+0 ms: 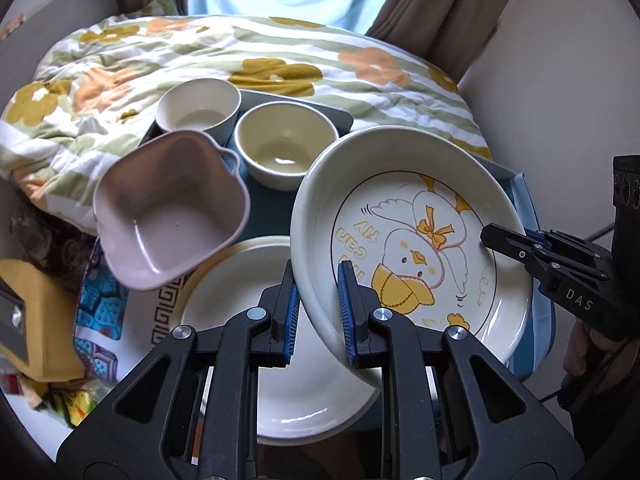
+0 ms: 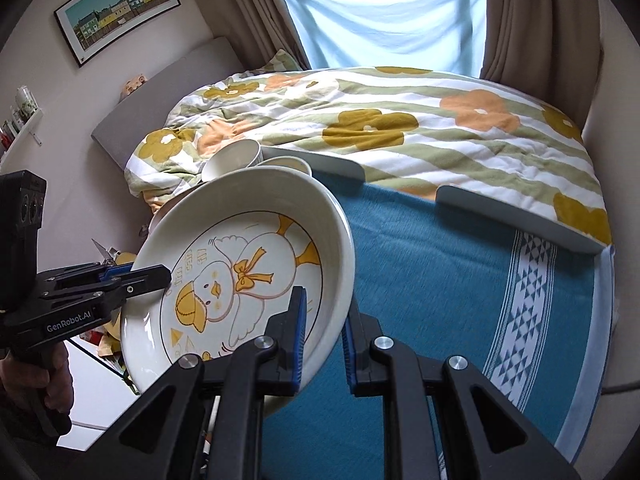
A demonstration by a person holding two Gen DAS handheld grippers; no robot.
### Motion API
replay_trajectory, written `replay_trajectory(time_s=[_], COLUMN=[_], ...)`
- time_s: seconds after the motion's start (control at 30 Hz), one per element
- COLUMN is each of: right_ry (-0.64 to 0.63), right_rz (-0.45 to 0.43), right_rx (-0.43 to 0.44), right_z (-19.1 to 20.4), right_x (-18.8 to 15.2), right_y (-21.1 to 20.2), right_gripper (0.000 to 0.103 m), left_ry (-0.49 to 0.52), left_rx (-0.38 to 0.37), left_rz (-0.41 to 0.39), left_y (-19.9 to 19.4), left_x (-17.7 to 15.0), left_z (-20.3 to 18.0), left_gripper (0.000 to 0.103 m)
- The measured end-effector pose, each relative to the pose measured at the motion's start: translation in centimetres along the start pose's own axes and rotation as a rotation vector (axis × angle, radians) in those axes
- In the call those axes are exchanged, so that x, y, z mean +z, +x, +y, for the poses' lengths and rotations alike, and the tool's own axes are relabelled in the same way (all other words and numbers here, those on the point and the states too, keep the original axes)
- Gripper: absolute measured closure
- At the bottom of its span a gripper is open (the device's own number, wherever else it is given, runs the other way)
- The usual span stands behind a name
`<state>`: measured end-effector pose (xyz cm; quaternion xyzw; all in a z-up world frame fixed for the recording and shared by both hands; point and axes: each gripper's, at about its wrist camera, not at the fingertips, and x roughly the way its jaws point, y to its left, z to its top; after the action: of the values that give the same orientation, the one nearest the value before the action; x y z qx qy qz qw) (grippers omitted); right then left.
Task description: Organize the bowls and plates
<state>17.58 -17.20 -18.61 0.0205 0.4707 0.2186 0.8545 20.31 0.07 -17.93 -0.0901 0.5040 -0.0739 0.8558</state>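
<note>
A cream plate with a yellow duck drawing [image 1: 420, 240] [image 2: 248, 264] hangs tilted above the tray, held from both sides. My left gripper [image 1: 316, 276] [image 2: 166, 274] is shut on its left rim. On the opposite rim my right gripper [image 2: 325, 304] [image 1: 486, 234] is shut as well. Under it lies a plain white plate [image 1: 240, 300]. A pink square bowl [image 1: 168, 208] sits tilted at the left. Two cream bowls [image 1: 198, 108] [image 1: 286, 146] stand behind.
A teal woven cloth [image 2: 440, 288] covers the tray, which has low grey walls [image 2: 520, 216] at its far side. A floral quilt [image 2: 400, 128] on a bed lies beyond. Brown curtains [image 2: 532, 20] flank a window. A yellow object [image 1: 36, 312] sits at the left.
</note>
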Motion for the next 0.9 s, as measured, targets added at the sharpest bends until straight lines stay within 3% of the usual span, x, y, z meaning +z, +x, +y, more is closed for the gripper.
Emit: replay_trajectory(time_s=[0.17,0.37,0.9], right_ry=[0.085,0.093,0.035], right_rz=[0.027,0.044,0.027], right_rx=[-0.016,-0.070,-0.141], right_z=[2.8,4.8,6.3], right_x=[-3.7,-6.9,-7.7], right_y=[1.7,4.3,5.6], right_gripper=[0.088,0.088,0.088], left_ry=[0.057,0.033,0.087], left_rx=[0.001,-0.031,0.031], left_rz=[0.036,0.091,0.102], left_y=[0.4,3.2,5.8], left_x=[-3.3,-5.8,-5.6], left_z=[3.0,5.7,6.8], left_gripper=[0.087,0.087,0.087])
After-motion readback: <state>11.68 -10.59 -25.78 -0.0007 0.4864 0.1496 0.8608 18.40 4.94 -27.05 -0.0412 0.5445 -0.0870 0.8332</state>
